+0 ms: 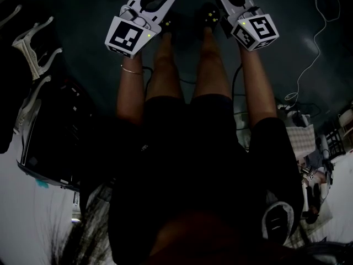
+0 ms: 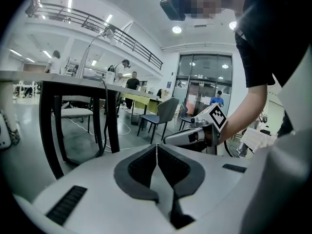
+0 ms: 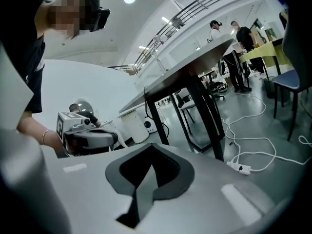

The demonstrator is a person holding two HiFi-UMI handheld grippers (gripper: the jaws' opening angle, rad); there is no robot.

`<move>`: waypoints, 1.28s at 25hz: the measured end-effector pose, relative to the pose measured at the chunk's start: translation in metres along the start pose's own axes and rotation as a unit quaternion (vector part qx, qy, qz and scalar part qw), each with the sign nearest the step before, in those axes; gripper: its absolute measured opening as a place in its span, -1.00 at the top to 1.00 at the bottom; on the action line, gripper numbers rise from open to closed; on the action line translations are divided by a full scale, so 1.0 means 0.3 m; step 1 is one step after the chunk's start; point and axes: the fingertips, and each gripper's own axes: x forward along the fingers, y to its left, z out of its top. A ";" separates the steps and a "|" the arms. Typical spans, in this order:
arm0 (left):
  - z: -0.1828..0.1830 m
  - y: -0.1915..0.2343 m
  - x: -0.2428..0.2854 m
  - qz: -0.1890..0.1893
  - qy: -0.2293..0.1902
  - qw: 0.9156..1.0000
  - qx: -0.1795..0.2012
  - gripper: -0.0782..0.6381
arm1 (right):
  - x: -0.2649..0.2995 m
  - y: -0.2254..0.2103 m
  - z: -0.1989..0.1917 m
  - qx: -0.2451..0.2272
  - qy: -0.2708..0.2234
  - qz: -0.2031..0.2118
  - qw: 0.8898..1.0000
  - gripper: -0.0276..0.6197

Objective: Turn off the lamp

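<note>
Above the floor | left gripper pressed together, empty | right gripper pressed together, empty

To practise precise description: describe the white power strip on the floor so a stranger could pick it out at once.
In the right gripper view, find the black-legged table. On the floor right of its nearest leg lies the power strip, the only flat white block there, joined to a looping white cable.

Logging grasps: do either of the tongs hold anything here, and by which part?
Nothing is held: the left tongs and the right tongs are both shut with nothing between them.
</note>
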 end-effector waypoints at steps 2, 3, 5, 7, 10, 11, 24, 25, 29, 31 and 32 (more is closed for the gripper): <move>0.009 0.002 0.008 0.003 -0.006 1.000 -0.010 0.74 | -0.004 -0.006 0.021 -0.004 -0.004 0.002 1.000 0.91; 0.019 0.001 0.010 0.005 -0.012 1.000 -0.017 0.74 | -0.010 -0.006 0.034 -0.004 -0.009 0.003 1.000 0.91; 0.038 -0.005 0.014 0.009 -0.022 0.999 -0.023 0.74 | -0.023 -0.002 0.064 -0.003 -0.019 0.006 1.000 0.91; 0.042 -0.015 0.023 0.013 -0.013 1.000 -0.015 0.74 | -0.037 0.001 0.094 -0.004 -0.030 0.010 0.999 0.91; 0.055 -0.027 0.040 0.020 -0.008 1.000 -0.009 0.74 | -0.055 -0.003 0.130 -0.008 -0.039 0.010 0.999 0.91; 0.064 -0.031 0.044 0.023 -0.011 1.000 -0.011 0.74 | -0.061 -0.005 0.142 -0.010 -0.040 0.010 0.999 0.91; 0.238 -0.124 0.063 0.044 -0.039 0.998 -0.010 0.74 | -0.162 0.035 0.313 -0.015 -0.068 0.040 0.997 0.91; 0.251 -0.126 0.063 0.051 -0.043 0.998 -0.010 0.74 | -0.166 0.039 0.327 -0.016 -0.069 0.044 0.996 0.91; 0.295 -0.133 0.065 0.071 -0.057 0.996 -0.016 0.74 | -0.183 0.050 0.388 -0.018 -0.080 0.056 0.995 0.91; 0.315 -0.143 0.072 0.078 -0.048 0.996 -0.011 0.74 | -0.197 0.054 0.418 -0.019 -0.088 0.059 0.994 0.91; 0.326 -0.146 0.075 0.083 -0.041 0.996 -0.006 0.74 | -0.204 0.056 0.434 -0.018 -0.092 0.060 0.994 0.91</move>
